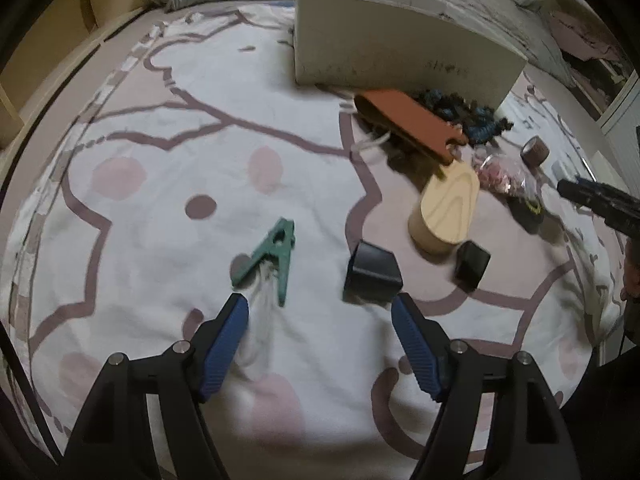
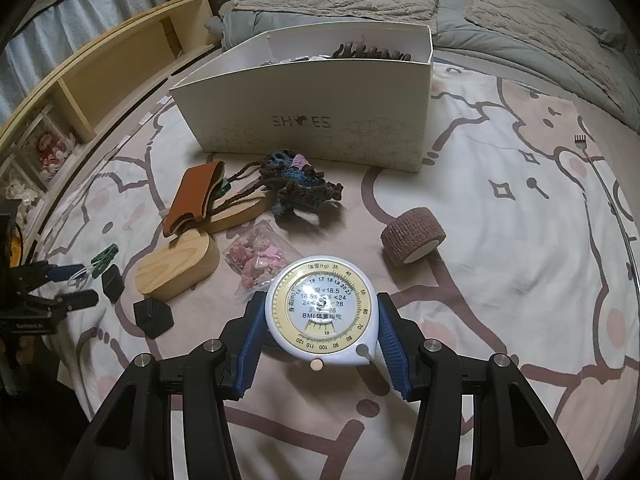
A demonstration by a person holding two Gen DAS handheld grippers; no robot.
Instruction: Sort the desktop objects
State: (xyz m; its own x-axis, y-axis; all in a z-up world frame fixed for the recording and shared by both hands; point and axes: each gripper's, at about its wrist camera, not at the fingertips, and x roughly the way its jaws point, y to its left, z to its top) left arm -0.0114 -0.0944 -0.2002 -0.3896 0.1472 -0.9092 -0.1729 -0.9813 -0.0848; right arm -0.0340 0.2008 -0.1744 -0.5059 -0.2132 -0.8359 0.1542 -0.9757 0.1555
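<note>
- Left wrist view: my left gripper (image 1: pixel 320 308) hangs with jaws wide and nothing between them over the patterned bed sheet (image 1: pixel 160 128). The green plastic clothes peg (image 1: pixel 269 258) lies just beyond my left finger, a small black cube-shaped block (image 1: pixel 372 272) by my right one. I judge the peg my next pick, so I must centre over it.
- Right wrist view: my right gripper (image 2: pixel 320 320) grips the round white BMI tape measure (image 2: pixel 322 312) near me. The white cardboard shoe box (image 2: pixel 312 120) stands far behind; carrying it there seems next.
</note>
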